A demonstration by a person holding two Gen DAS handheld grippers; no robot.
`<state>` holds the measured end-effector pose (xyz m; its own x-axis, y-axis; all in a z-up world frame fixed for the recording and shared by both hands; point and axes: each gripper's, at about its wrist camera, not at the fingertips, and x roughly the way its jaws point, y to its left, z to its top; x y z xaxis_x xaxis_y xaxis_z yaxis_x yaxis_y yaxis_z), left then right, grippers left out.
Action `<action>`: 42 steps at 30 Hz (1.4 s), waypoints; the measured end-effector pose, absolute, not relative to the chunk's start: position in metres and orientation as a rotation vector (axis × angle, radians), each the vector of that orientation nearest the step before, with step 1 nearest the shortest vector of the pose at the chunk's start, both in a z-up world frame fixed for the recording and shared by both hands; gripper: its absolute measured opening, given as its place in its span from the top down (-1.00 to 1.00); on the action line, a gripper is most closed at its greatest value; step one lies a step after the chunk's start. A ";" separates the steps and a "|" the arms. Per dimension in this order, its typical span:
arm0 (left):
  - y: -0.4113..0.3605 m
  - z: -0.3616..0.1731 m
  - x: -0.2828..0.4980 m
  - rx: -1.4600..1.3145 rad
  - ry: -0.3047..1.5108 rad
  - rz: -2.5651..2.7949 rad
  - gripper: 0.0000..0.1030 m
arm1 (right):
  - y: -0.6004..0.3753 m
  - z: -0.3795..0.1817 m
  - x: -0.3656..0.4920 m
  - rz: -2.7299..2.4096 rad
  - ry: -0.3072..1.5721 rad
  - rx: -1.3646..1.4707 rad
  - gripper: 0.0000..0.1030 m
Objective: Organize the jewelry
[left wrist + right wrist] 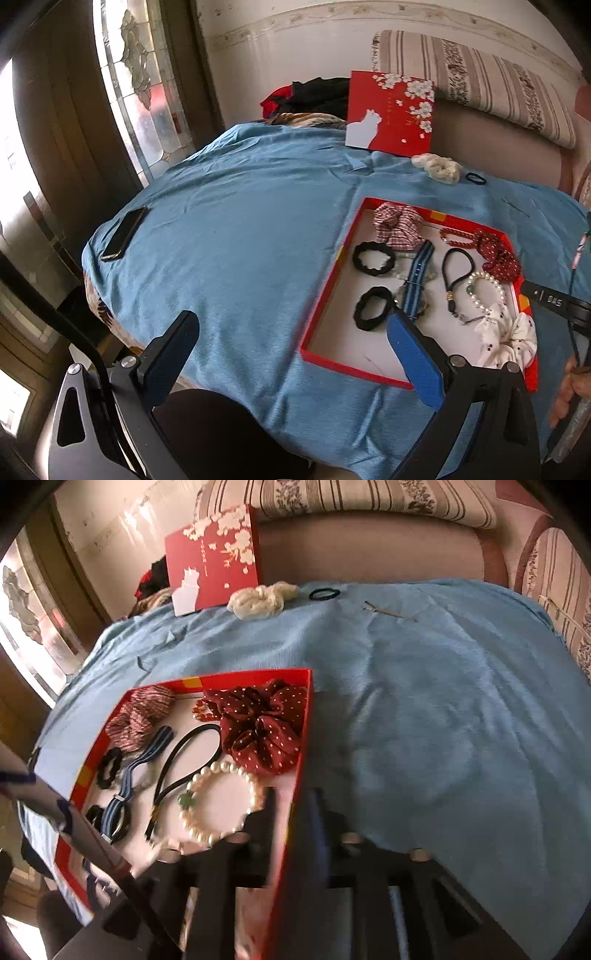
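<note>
A shallow red box lies on the blue cloth and holds scrunchies, hair ties, a striped band, a pearl bracelet and a dark red dotted scrunchie. A cream scrunchie, a thin black hair tie and a hairpin lie on the cloth beyond the box. My left gripper is open and empty, over the box's near left corner. My right gripper is blurred, low over the box's right wall, with a narrow gap and nothing seen between its fingers.
A red box lid with a white cat leans at the table's far edge. A phone lies at the left. A striped sofa stands behind. Clothes are piled at the back.
</note>
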<state>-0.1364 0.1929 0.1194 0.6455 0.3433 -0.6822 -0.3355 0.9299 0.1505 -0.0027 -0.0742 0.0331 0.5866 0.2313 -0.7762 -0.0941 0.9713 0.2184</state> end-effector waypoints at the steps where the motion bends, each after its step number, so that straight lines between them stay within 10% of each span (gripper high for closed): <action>1: 0.188 0.119 -0.135 0.019 0.783 0.376 -0.97 | -0.076 0.037 -0.009 0.197 0.917 0.150 0.32; 42: 0.174 0.084 -0.114 -0.068 0.936 0.243 -0.97 | -0.036 0.045 -0.088 0.244 0.878 -0.155 -0.13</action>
